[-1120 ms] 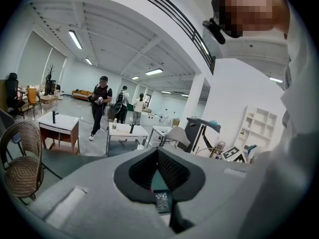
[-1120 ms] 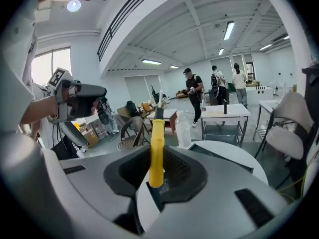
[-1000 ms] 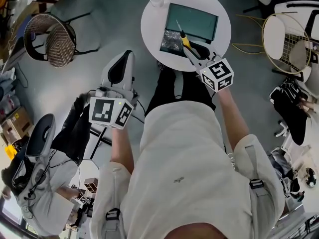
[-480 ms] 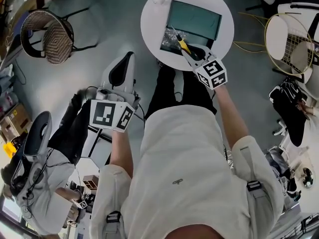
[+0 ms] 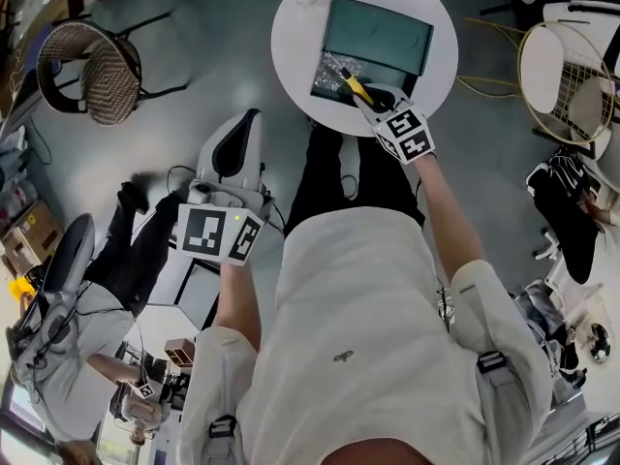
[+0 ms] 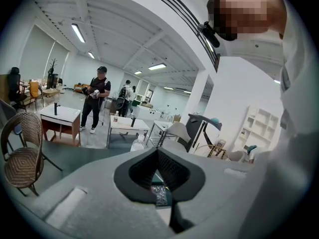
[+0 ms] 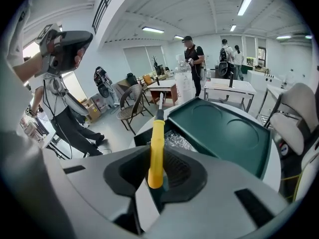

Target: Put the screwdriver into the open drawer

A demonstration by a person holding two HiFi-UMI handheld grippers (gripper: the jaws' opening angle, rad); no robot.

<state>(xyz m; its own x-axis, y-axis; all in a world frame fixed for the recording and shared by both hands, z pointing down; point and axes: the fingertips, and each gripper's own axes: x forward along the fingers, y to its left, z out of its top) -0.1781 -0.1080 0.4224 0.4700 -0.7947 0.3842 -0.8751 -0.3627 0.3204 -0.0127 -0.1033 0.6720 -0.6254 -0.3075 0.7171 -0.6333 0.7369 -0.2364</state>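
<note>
**A:** What has just changed?

**B:** Your right gripper (image 5: 376, 100) has its jaws clamped on the yellow handle of the screwdriver (image 7: 156, 143). A second ago the shaft ahead of the jaws reached over the top of the green case (image 5: 378, 35). Now it points over the open drawer (image 7: 140, 136) and its crinkled silver contents (image 5: 334, 74), at the near edge of the round white worktop (image 5: 291, 37).

**A:** What does that mean for the task?

**B:** The tool looks lined up to lower and release. It is not in the drawer yet.

**A:** And the other hand?

**B:** Your left gripper (image 6: 158, 156) has its jaws together on nothing. It stays low, well short of the worktop, as before.
</note>
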